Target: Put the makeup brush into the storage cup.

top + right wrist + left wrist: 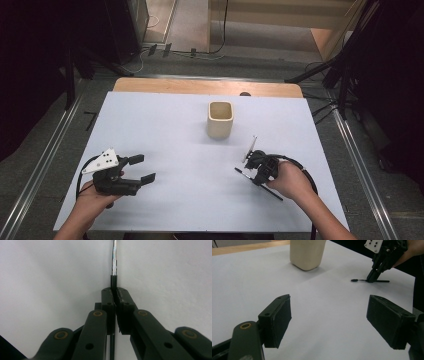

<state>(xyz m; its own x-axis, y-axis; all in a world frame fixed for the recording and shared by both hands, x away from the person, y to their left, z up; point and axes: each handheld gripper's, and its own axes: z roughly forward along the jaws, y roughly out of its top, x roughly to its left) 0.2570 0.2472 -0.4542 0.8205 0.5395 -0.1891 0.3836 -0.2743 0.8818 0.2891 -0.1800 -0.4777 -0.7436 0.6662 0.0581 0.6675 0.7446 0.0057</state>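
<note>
So R gripper (256,170) is clamped on the thin black makeup brush (272,192), which lies flat on the white table (165,125), long axis diagonal, tip toward centre. Beige cup (220,120) sits fwd-left of it. L gripper (141,169) open, empty, well apart.

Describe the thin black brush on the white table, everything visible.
The brush is a slim black stick with a shiny silver metal ferrule and a small dark tip. It lies flat on the white table, right of centre. The right gripper is shut on its black handle from above.
</note>
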